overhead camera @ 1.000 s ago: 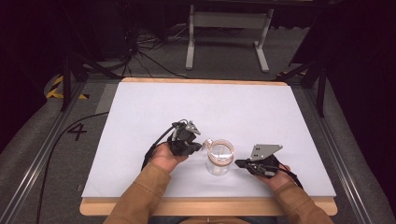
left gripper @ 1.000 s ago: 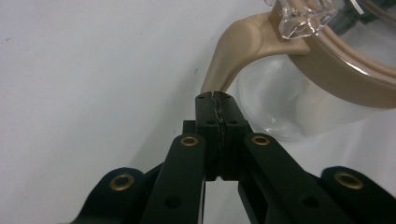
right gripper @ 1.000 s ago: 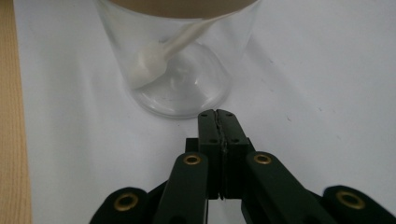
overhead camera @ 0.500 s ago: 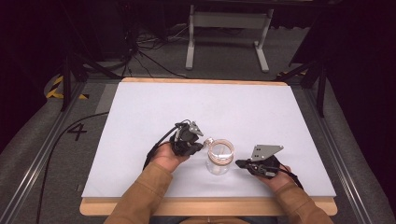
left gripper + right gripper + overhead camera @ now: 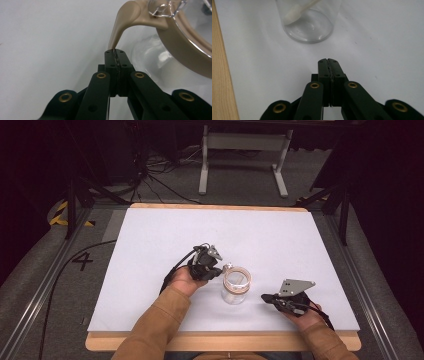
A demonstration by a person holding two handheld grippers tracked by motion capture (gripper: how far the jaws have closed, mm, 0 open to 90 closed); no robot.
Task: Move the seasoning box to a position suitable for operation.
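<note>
A clear glass jar (image 5: pixel 236 287) with a tan lid ring (image 5: pixel 182 52) stands on the white table sheet (image 5: pixel 280 245), near the front. A tan tab (image 5: pixel 125 22) curves down from the ring. My left gripper (image 5: pixel 220 270) is at the jar's left and is shut. In the left gripper view its tips (image 5: pixel 115 51) meet the end of that tab, and I cannot tell whether the tab is pinched. My right gripper (image 5: pixel 265 297) lies low on the sheet to the right of the jar, shut and empty. Its tips (image 5: pixel 327 60) point at the jar's base (image 5: pixel 308 22), a short gap away.
The table's wooden front edge (image 5: pixel 220 340) runs just behind both hands, seen too as a wooden strip (image 5: pixel 220 75). A grey metal stand (image 5: pixel 242 150) and cables (image 5: pixel 150 175) sit on the floor beyond the table. White sheet spreads wide behind the jar.
My left hand has slid a little to the right, bringing its shut gripper up against the jar's rim. The right gripper and the jar have stayed put.
</note>
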